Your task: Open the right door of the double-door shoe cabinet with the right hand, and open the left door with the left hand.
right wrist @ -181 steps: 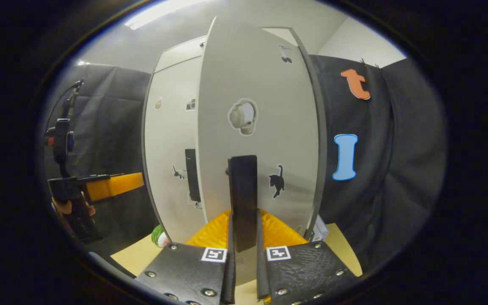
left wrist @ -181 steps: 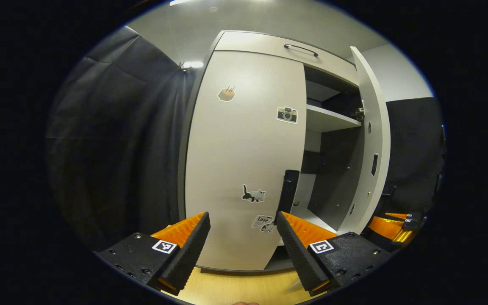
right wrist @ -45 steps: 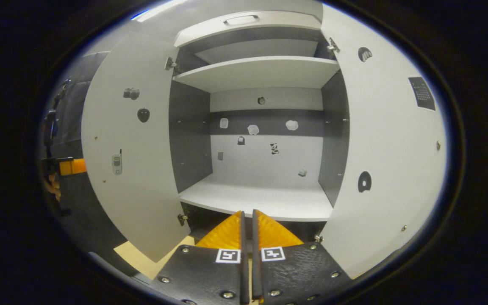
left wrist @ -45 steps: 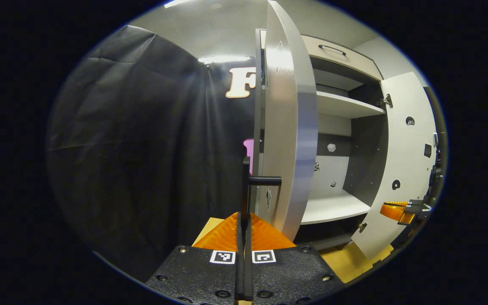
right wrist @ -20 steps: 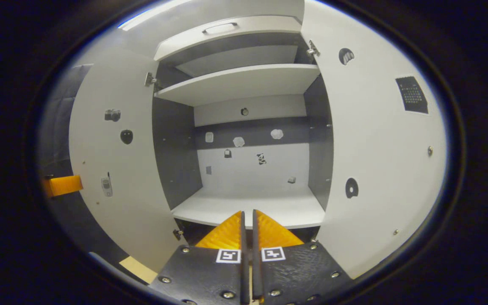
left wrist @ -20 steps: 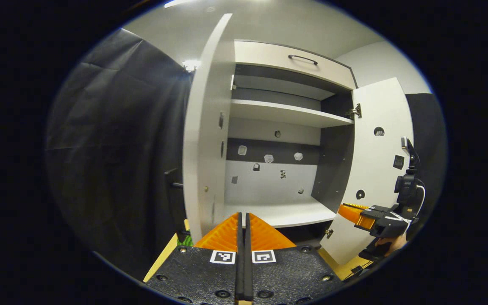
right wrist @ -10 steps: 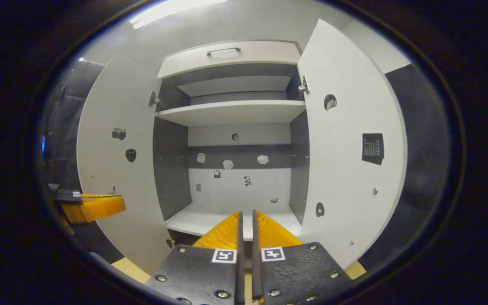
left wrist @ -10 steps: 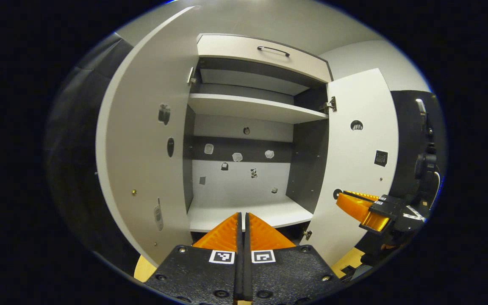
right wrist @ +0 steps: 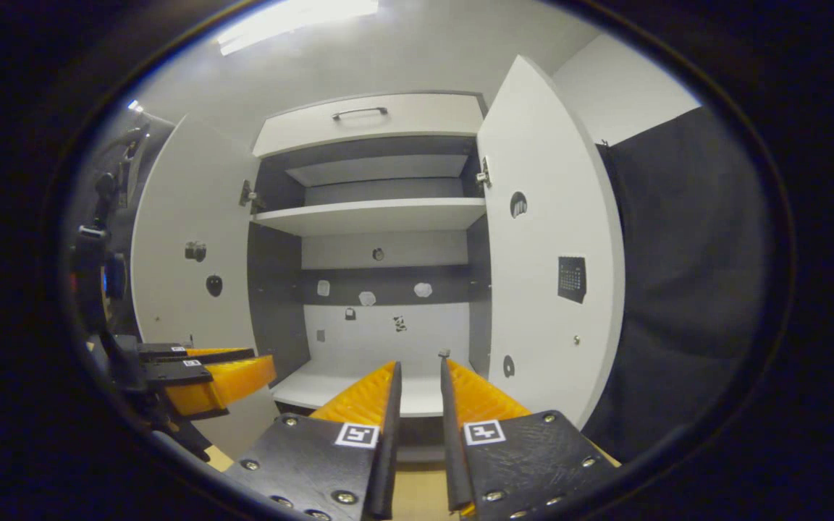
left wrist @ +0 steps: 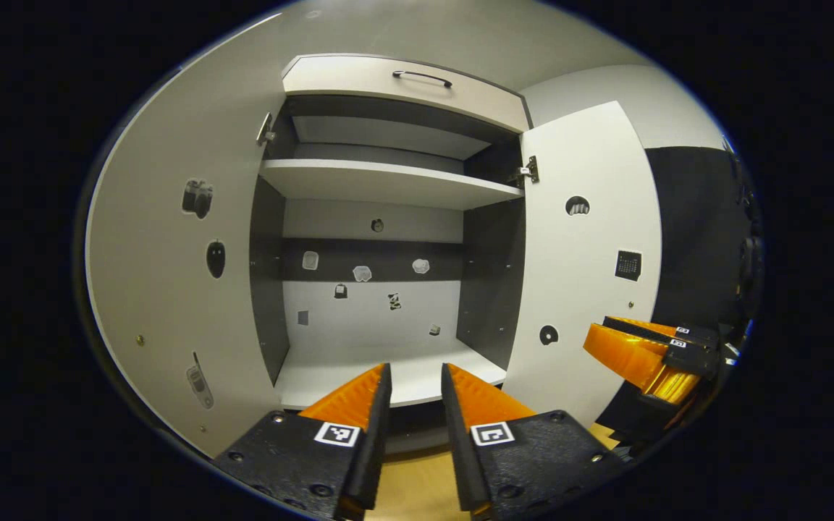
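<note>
Shoe cabinet (left wrist: pixel 388 76), pale grey with dark interior, stands with both doors wide; left gripper (left wrist: pixel 414 376) and right gripper (right wrist: pixel 418 369) hover parted, gripping nothing.

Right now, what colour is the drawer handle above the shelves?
Black drawer handle, clearest in the left gripper view.

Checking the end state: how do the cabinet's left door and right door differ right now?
The left door carries a camera sticker and a dark oval one; the right door carries a calendar-like square and round dark stickers. The left gripper sits in front of the left door; the right door has nothing before it. Both stand wide open, unheld.
</note>
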